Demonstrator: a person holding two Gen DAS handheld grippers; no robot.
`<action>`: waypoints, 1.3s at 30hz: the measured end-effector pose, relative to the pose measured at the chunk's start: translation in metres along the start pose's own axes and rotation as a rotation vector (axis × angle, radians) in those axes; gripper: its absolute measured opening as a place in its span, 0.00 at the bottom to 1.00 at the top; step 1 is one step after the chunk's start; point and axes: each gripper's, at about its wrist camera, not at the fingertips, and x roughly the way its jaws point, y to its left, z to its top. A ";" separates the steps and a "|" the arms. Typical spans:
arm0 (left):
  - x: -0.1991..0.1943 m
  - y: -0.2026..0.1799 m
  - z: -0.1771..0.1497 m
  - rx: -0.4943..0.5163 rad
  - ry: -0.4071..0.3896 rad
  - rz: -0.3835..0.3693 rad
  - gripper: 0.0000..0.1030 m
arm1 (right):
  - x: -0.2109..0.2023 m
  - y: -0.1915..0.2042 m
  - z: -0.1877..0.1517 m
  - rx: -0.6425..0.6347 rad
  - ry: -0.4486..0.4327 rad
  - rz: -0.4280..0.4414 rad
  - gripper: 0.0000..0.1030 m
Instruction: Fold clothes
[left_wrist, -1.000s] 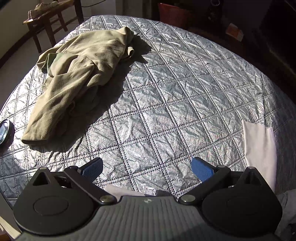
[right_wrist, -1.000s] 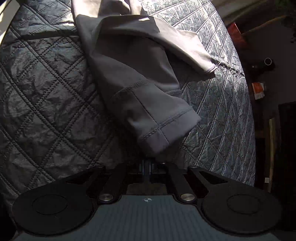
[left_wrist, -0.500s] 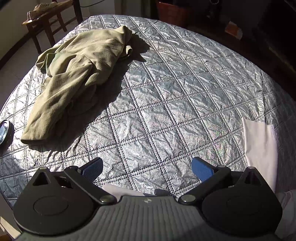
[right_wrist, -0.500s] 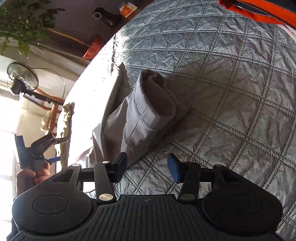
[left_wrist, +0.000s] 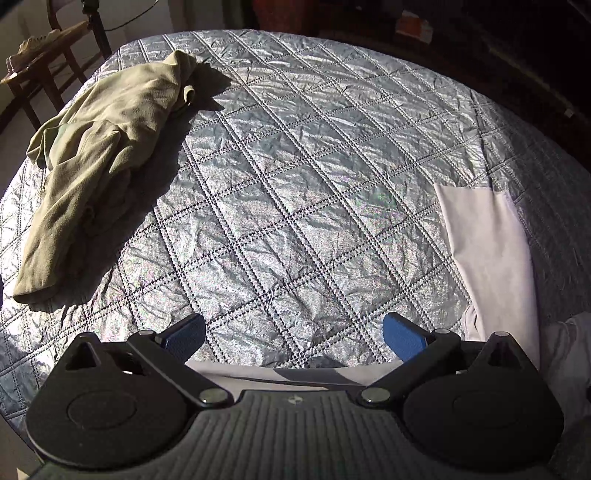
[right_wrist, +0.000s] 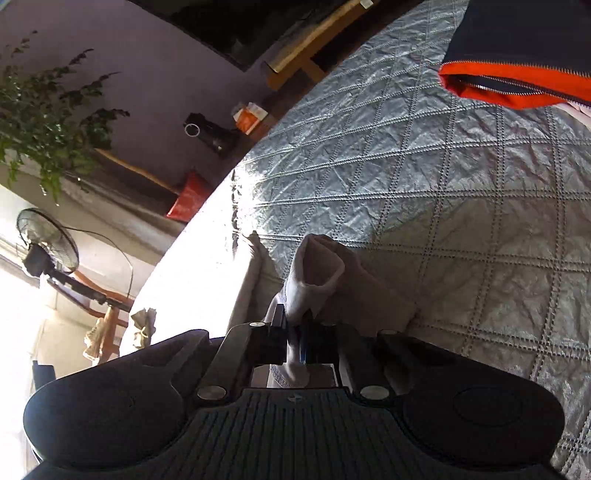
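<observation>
Half a second ago your right gripper (right_wrist: 293, 341) stood apart beside the pale garment (right_wrist: 317, 273) on the quilted bed (right_wrist: 461, 192); now it clamps the cuff, ready to fold, while your left gripper (left_wrist: 293, 338) stays apart, empty.

Left wrist view: above the near edge of the quilted bedspread (left_wrist: 295, 206), facing across it toward the wooden chair (left_wrist: 44, 55) beyond its far left corner; wide, fairly high.

Right wrist view: rolled sideways, low and close over the same bedspread (right_wrist: 443, 177), facing its edge and the standing fan (right_wrist: 44, 243) beyond.

Shared: bedspread, chair.
</observation>
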 end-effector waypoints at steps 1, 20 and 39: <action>0.001 -0.006 -0.002 0.020 0.007 -0.017 0.99 | 0.000 0.009 0.005 -0.048 -0.004 0.032 0.07; 0.022 -0.032 -0.018 0.028 0.107 -0.055 0.99 | -0.002 -0.010 0.004 -0.309 0.070 -0.321 0.52; 0.005 0.049 0.013 -0.221 0.020 0.038 0.99 | 0.162 0.197 -0.051 -1.052 0.229 -0.299 0.43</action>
